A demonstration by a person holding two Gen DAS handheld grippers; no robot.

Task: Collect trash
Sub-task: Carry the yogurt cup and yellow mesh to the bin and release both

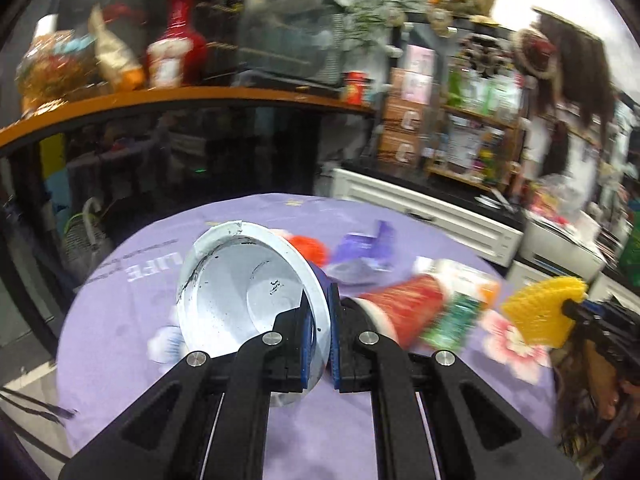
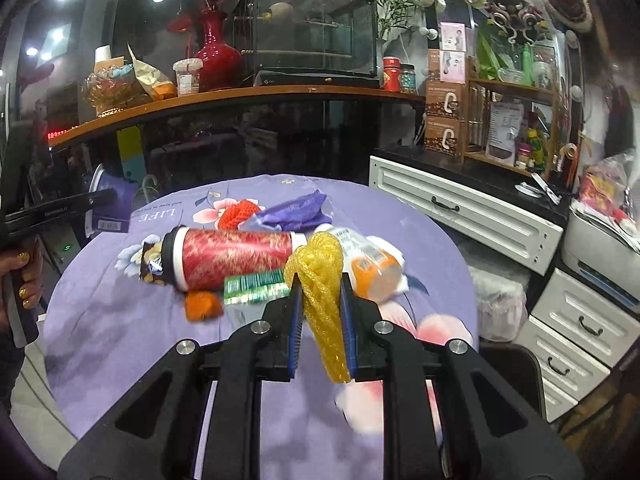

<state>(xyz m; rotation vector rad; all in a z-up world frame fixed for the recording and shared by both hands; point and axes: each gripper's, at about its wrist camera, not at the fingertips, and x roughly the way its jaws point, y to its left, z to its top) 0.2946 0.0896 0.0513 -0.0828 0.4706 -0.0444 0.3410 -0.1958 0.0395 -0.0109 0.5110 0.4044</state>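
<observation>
My left gripper is shut on the rim of a white paper bowl, held tilted above the purple tablecloth. My right gripper is shut on a yellow foam net, held above the table; it also shows in the left wrist view. On the table lie a red patterned cup, a green wrapper, an orange-and-white bottle, a purple wrapper, a red foam net, an orange scrap and a brown wrapper.
A round table with a flowered purple cloth carries the trash. Behind it runs a dark counter with an orange shelf holding a red vase. White drawers stand at the right. The left gripper's handle shows at the left edge.
</observation>
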